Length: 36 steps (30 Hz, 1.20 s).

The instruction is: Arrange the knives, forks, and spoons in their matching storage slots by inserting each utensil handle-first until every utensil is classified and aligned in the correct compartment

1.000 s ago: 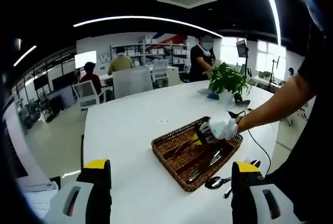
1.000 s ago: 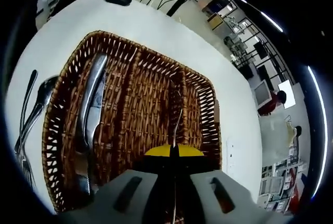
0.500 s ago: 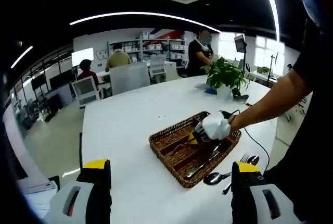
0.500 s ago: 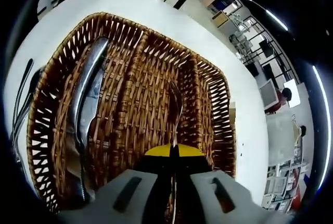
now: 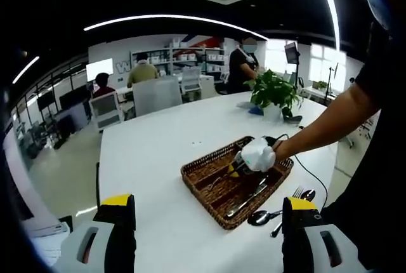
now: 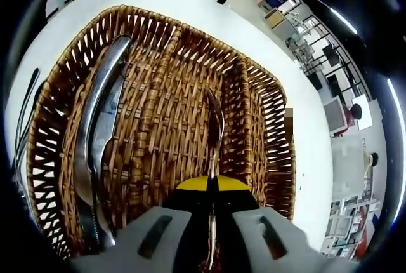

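**Nearly seated, but the fork could still stray**

Currently, at the far left of the right gripper view, loose cutlery (image 6: 19, 139) is waiting on the white table (image 6: 95, 6). Next along, two knives (image 6: 95, 139) are lying in the left slot of the wicker tray (image 6: 266, 127). Centre frame, the right gripper (image 6: 212, 187) is pinching a fork (image 6: 216, 127) tight, handle leading into the middle slot. If tilting sideways, it risks catching the woven divider (image 6: 238, 120) or crossing into the right slot.

Over in the left gripper view, the left gripper (image 5: 206, 206) is hanging wide open, carrying nothing, at the bottom of the frame.
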{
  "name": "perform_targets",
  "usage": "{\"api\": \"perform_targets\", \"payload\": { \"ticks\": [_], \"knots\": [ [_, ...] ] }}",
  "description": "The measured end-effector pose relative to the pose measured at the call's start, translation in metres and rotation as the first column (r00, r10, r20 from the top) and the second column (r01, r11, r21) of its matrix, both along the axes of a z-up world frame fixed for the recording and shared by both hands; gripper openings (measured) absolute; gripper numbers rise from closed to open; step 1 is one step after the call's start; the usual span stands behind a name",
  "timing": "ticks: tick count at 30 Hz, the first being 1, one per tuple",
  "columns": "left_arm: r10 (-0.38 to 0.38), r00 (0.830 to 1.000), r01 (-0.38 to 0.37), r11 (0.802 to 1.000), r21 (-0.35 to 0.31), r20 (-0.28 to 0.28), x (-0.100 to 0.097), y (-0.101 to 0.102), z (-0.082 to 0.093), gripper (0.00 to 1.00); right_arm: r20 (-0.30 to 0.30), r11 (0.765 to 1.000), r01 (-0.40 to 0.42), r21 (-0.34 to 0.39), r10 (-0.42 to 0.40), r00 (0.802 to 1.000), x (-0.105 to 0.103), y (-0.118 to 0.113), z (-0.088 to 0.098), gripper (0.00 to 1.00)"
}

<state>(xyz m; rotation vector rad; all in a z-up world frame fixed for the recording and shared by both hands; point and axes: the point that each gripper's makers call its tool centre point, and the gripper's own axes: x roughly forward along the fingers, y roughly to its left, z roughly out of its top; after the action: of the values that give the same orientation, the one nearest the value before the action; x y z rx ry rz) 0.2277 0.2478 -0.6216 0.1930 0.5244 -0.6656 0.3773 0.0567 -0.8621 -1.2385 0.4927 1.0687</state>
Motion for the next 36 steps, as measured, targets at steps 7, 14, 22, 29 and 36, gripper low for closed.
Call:
{"api": "perform_targets", "payload": {
  "ticks": [7, 14, 22, 29, 36],
  "knots": [
    [-0.001, 1.0, 0.001, 1.0, -0.004, 0.008, 0.0, 0.0, 0.003, 1.0, -0.013, 0.999, 0.033, 0.008, -0.033, 0.999, 0.0, 0.0, 0.0, 0.0],
    [-0.007, 1.0, 0.007, 1.0, -0.008, 0.013, -0.002, -0.001, 0.004, 1.0, -0.052, 0.996, 0.065, 0.06, -0.062, 0.997, -0.006, 0.003, 0.006, 0.11],
    [-0.02, 1.0, 0.02, 1.0, -0.014, 0.025, -0.005, -0.005, 0.007, 1.0, -0.092, 0.989, 0.105, 0.108, -0.095, 0.991, -0.013, 0.002, 0.013, 0.15],
    [-0.022, 0.999, 0.023, 1.0, -0.019, 0.044, -0.003, -0.007, 0.01, 1.0, -0.085, 0.962, 0.154, 0.227, -0.139, 0.987, -0.009, 0.005, 0.052, 0.3],
    [-0.033, 0.996, 0.037, 0.998, -0.048, 0.082, 0.005, -0.014, 0.021, 1.0, -0.151, 0.852, 0.314, 0.418, -0.276, 0.949, 0.0, 0.0, 0.111, 0.85]
  ]
}}
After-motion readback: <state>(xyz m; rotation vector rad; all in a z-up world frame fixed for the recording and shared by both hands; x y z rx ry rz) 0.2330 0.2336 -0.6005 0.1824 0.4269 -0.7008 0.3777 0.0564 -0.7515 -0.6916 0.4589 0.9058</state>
